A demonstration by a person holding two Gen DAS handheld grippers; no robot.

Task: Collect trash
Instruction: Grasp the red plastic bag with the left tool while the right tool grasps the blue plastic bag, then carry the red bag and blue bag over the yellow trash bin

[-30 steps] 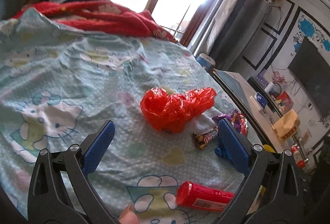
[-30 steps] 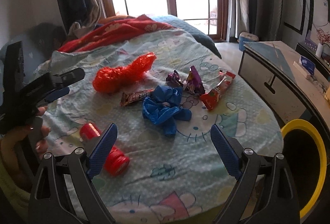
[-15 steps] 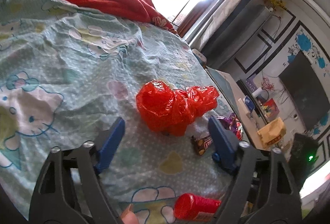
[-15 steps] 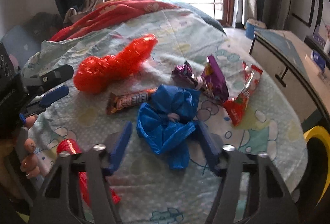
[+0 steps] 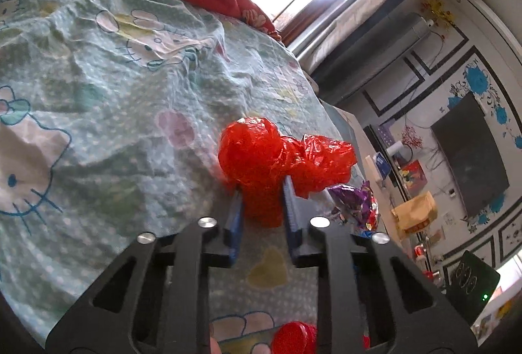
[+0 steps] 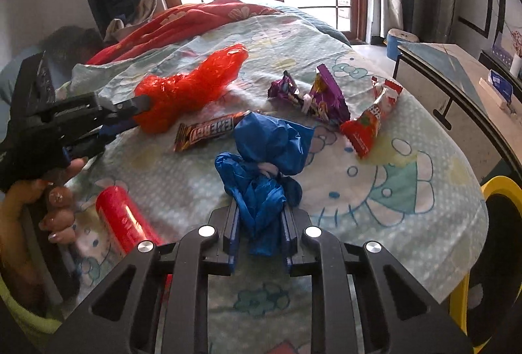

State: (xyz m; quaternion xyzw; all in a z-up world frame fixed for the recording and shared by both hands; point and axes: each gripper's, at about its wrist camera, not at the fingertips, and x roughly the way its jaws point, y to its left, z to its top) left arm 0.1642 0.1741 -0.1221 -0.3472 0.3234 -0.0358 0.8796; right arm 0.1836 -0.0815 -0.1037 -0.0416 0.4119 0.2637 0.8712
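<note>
We have two crumpled bags in hand on the bed (image 6: 375, 191), each one between closing jaws. The red plastic bag (image 5: 261, 158) lies toward the bed's left side as the right wrist view shows it, and the left gripper (image 5: 262, 217) has its blue pads on either side of the bag's near lobe, nearly together and squeezing the film. The blue plastic bag (image 6: 264, 164) sits in the middle of the bed toward the near edge; the right gripper (image 6: 259, 233) is narrowing onto its lower tail, pads pressing the bunched plastic.

To do this well, we should let both jaws finish closing before we lift, since thin film slips out of a half-made pinch. We judge it best to lift straight up and slowly, so that trailing folds do not drag neighbours along: the energy bar (image 6: 212, 129) lies just beside both bags, the purple wrappers (image 6: 313, 93) and red snack packet (image 6: 372, 122) farther toward the right edge, the red can (image 6: 120, 217) near the front-left. We should also watch that no bedsheet is caught under the pads. The yellow-rimmed bin (image 6: 502, 191) waits past the right edge.
</note>
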